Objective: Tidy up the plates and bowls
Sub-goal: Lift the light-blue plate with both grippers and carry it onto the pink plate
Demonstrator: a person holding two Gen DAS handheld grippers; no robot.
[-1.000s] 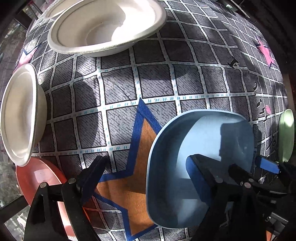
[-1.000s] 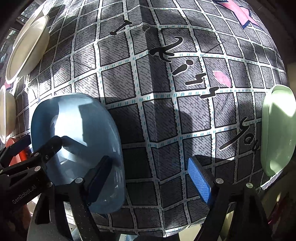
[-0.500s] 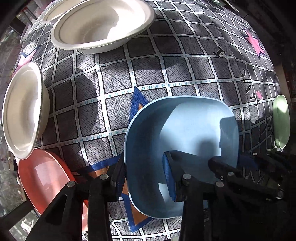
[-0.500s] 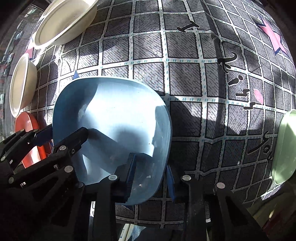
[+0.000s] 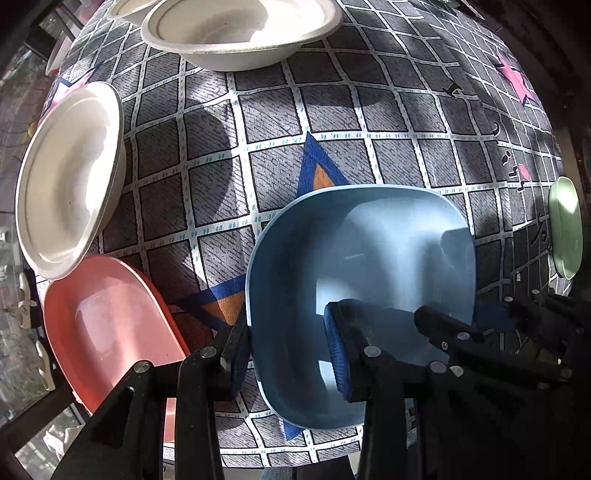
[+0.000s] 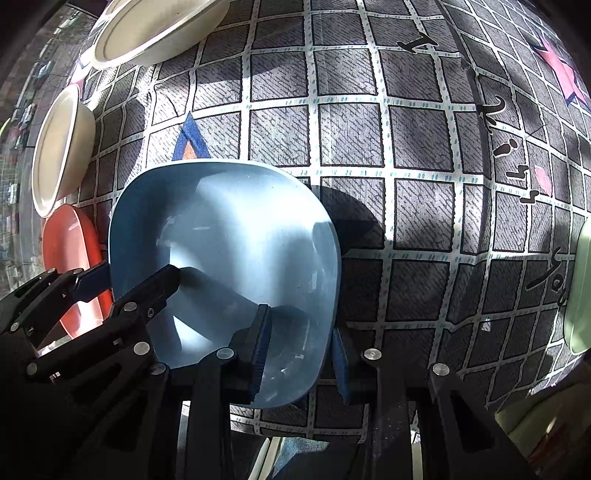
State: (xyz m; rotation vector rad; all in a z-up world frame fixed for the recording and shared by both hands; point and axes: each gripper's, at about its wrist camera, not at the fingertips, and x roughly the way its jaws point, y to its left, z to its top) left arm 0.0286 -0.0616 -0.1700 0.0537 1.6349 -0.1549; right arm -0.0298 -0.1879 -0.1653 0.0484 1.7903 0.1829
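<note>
A light blue square bowl [image 5: 362, 258] is held just above the checked tablecloth. My left gripper [image 5: 288, 354] is shut on its left rim. My right gripper [image 6: 301, 354] is shut on its right rim; the bowl also shows in the right wrist view [image 6: 229, 236]. A coral square plate [image 5: 107, 321] lies at the near left edge, also in the right wrist view [image 6: 66, 243]. A white paper bowl [image 5: 70, 177] sits beyond it and a larger white paper bowl [image 5: 240, 29] at the far side. A pale green plate [image 5: 565, 225] lies at the right edge.
The tablecloth [image 5: 332, 110] has grey squares, a blue and orange star and a pink star. The table's near edge runs just under both grippers. The two white bowls also show at the left of the right wrist view [image 6: 59, 147] [image 6: 155, 29]. The green plate [image 6: 581, 288] is far right.
Both grippers closed on the blue bowl's opposite rims. The bowl has since lifted slightly and shifted toward the near edge, uncovering more of the coral plate.
</note>
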